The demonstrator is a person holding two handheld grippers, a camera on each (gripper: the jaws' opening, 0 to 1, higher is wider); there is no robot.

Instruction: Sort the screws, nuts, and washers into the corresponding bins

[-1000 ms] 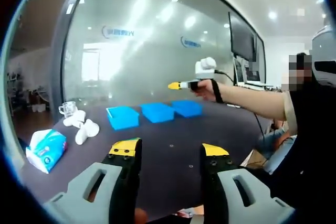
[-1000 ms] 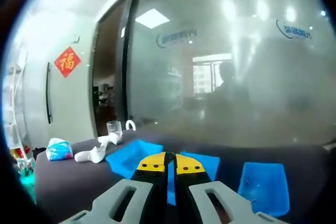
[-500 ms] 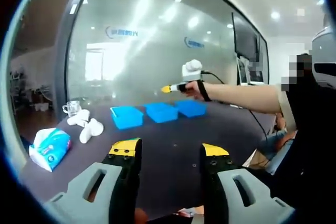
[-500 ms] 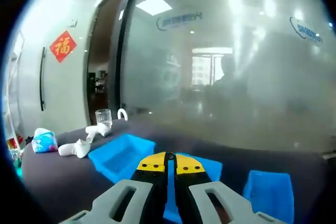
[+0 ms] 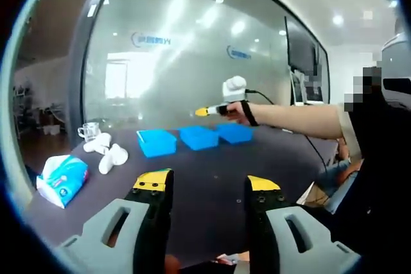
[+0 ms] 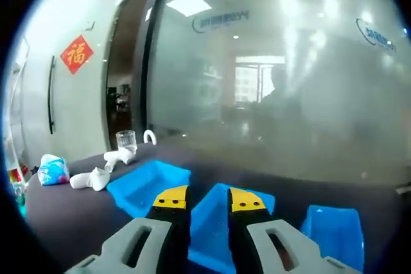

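Observation:
Three blue bins stand in a row on the dark table (image 5: 212,158): left bin (image 5: 157,142), middle bin (image 5: 199,137), right bin (image 5: 234,133). My right gripper (image 5: 204,112), held in a person's hand, hovers above that row. In its own view the right gripper (image 6: 209,198) is open and holds nothing, over the gap between the left bin (image 6: 149,187) and the middle bin (image 6: 215,222), with the right bin (image 6: 334,235) beside them. My left gripper (image 5: 207,183) is open and empty near the table's front. Any screws, nuts or washers are too small to make out.
A tissue pack (image 5: 61,179), white objects (image 5: 109,155) and a glass (image 5: 87,131) sit at the table's left end. They appear again as tissue pack (image 6: 52,170), white objects (image 6: 96,178) and glass (image 6: 126,139). A frosted glass wall (image 6: 289,94) rises behind the table.
The right gripper's jaws have gone from shut to open above the bins. It shifted slightly left along the row over the past second. The left gripper stayed put.

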